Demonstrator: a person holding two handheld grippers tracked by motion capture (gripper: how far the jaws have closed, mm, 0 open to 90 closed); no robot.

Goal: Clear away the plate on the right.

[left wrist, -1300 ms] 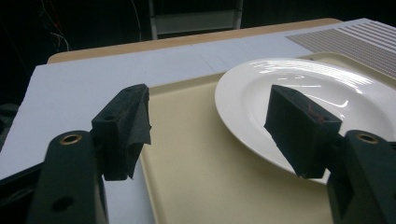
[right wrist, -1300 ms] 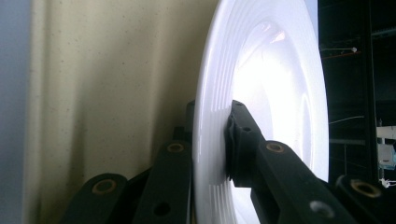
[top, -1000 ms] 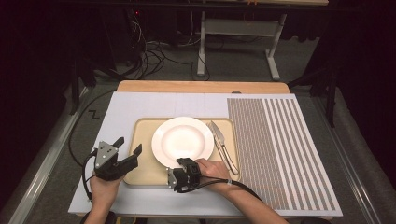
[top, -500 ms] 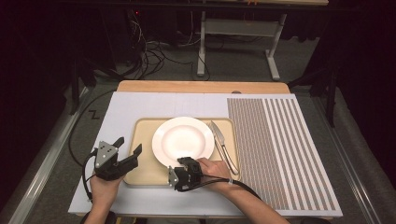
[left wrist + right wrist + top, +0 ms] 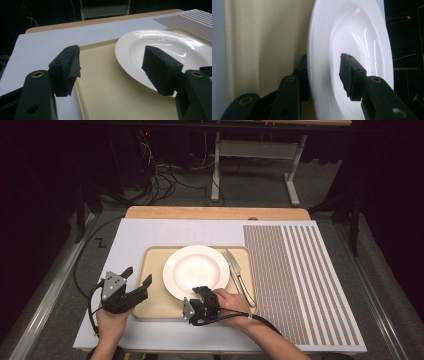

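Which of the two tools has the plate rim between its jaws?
The right tool, at the plate's near edge; its jaws straddle the rim, just opening. The left tool is open over the tray.

hidden: plate (image 5: pixel 352 50) rim hides 1 pad | cut off: tray (image 5: pixel 105 100) near edge

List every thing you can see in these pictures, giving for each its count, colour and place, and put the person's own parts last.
plate: one, white, on the tray, its near rim between the right gripper's jaws
tray: one, beige, on the near middle of the board
knife: one, silver, on the tray right of the plate
board: one, white, covering the table
striped mat: one, grey and white, right part of the board
table: one, wooden, edge showing beyond the board
left gripper: one, black, open, at the tray's left edge, holding nothing
right gripper: one, black, jaws just opening, astride the plate's rim, one jaw apart from it
hands: two, holding the grippers at the near edge
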